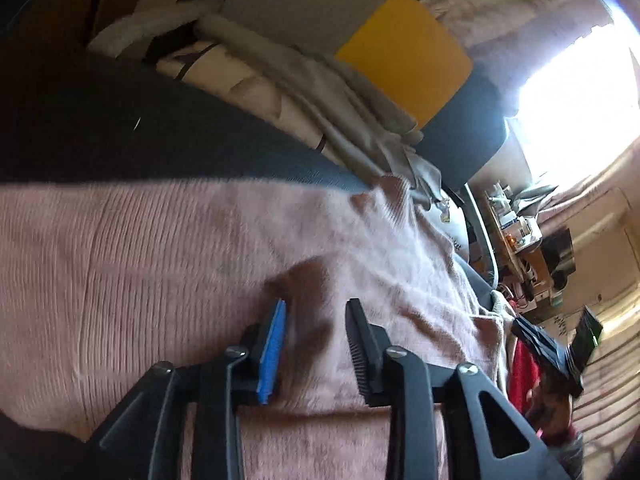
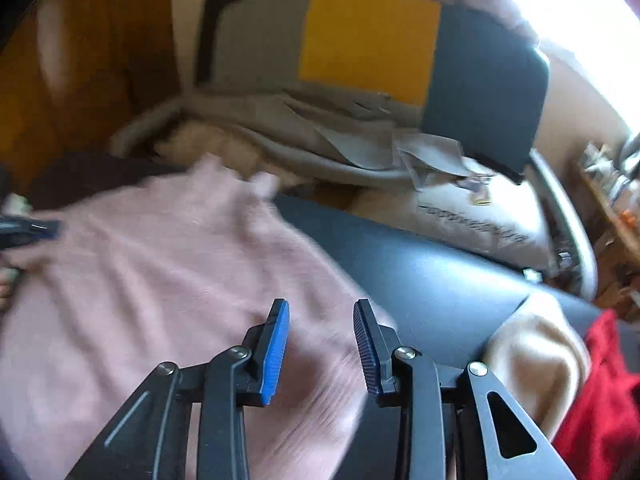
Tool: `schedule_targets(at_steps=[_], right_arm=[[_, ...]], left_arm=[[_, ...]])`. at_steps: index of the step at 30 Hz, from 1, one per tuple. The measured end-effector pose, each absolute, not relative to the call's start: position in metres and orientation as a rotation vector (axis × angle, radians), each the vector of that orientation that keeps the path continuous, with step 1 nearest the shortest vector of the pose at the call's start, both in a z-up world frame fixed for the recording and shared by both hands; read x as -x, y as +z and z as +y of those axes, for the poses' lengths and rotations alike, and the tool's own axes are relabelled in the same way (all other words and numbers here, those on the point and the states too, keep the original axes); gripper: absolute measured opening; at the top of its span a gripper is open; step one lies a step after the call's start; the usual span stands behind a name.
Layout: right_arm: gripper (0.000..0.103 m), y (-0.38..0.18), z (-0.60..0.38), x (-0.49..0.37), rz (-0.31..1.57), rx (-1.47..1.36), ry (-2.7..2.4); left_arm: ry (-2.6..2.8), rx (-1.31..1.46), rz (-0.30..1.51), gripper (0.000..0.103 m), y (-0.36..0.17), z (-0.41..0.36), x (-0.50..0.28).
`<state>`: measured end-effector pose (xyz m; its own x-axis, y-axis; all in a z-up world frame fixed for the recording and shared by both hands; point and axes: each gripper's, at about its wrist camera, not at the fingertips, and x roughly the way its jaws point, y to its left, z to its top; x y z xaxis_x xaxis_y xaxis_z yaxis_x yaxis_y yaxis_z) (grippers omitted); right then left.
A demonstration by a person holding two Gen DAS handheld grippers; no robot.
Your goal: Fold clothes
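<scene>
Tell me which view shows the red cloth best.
Right wrist view: the red cloth fills the lower right corner, beside a beige garment. The left wrist view shows only a red sliver behind the right claw.

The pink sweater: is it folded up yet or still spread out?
Mostly spread out. The pink sweater lies wide and rumpled across the dark seat, with no neat fold showing.

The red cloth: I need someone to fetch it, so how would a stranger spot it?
Find the dark couch seat with the pink sweater spread on it. At the seat's right end, beside a beige cloth, lies the red cloth, the only bright red thing there.
</scene>
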<state>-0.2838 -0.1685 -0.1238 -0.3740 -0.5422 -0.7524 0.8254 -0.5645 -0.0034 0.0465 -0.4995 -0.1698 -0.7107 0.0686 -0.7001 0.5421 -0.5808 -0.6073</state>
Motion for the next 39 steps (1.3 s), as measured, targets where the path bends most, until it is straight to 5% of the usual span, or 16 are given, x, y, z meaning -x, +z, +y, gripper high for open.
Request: schedule_targets(at_steps=[2,4,7,10,15,21,23,25,32,34,39], right_arm=[[0.041,-0.125,-0.163,0.261,0.466,-0.901,-1.964],[0.059,-0.131,-0.16,0.241,0.444,-0.909,-1.923],[0.062,-0.158,-0.159,0.232,0.468,-0.989,-1.962],[0.065,-0.188,-0.133,0.243,0.371,-1.081,-2.079],[0.066,-0.192,-0.104,0.253,0.18,-1.083,-2.119],[0.07,-0.167,-0.133,0.244,0.357,-1.06,-2.152],[0.079,-0.147,-0.148,0.24,0.356,-0.975,-2.147],[0.089,-0.138,-0.165,0.24,0.391,-0.925,-2.159],[0.09,-0.178,-0.201,0.284,0.526,-1.036,-2.233],[0.103,-0.188,-0.191,0.298,0.451,-1.068,-2.245],[0.103,-0.192,-0.17,0.316,0.253,-1.129,-2.241]], left_arm=[[-2.315,-1.041,1.313,0.035,-0.181,-0.497,-0.049],[-2.335,-1.041,1.308,0.034,-0.181,-0.485,-0.05],[-2.334,-1.113,1.22,0.012,-0.178,-0.464,-0.055],[-2.336,-1.157,1.197,0.01,-0.181,-0.445,-0.069],[-2.283,-1.092,1.244,0.014,-0.177,-0.443,-0.091],[-2.358,-0.886,1.131,0.025,-0.131,-0.436,-0.093],[-2.416,-0.906,1.044,0.026,-0.123,-0.426,-0.078],[-2.46,-0.953,0.957,0.026,-0.124,-0.415,-0.062],[-2.485,-1.023,0.737,0.026,-0.163,-0.415,-0.013],[-2.498,-0.995,0.725,0.027,-0.177,-0.421,-0.011],[-2.5,-0.95,0.869,0.025,-0.181,-0.43,-0.019]])
